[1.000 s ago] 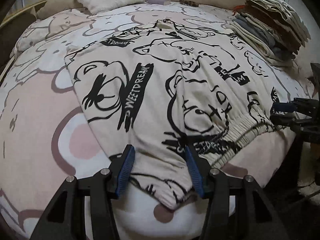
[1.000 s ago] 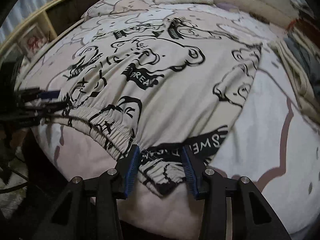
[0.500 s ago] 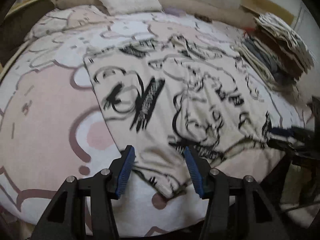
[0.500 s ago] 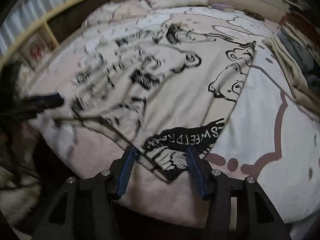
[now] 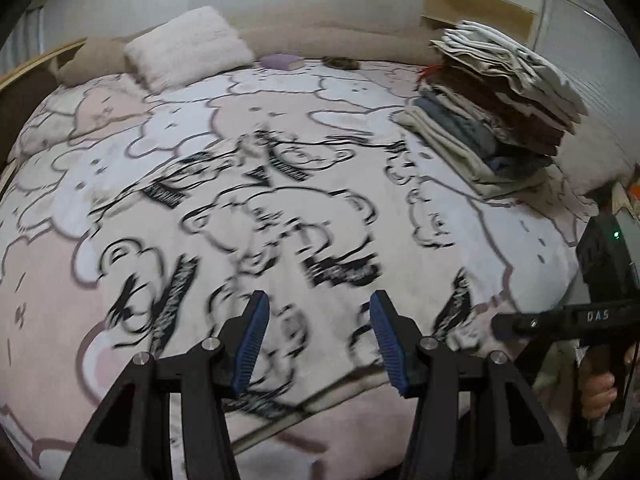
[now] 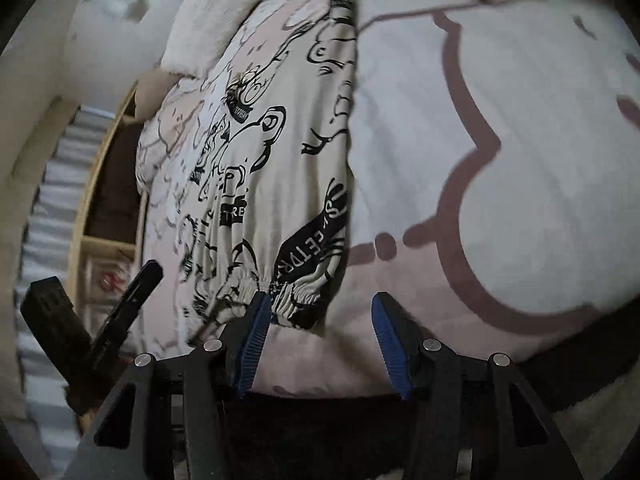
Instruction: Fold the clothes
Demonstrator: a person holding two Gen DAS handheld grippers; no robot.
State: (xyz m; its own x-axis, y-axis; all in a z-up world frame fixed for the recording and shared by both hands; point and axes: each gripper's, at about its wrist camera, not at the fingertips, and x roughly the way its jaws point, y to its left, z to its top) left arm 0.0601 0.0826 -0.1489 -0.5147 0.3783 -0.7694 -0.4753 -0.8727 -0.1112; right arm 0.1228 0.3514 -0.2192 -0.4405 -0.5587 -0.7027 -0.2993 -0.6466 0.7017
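We held our left gripper (image 5: pixel 318 338) and right gripper (image 6: pixel 316 340) with jaws spread wide and empty; the right camera's view was rolled sideways.

left gripper (image 5: pixel 318 336): black arms, ribbed blue pads, silver screws. right gripper (image 6: pixel 316 338) alike; at 3 o'clock its body reads "das", green light.

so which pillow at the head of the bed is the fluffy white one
The square white pillow, lying tilted on top of the bedspread. The tan pillow to its left is smoother and darker, partly tucked behind it.
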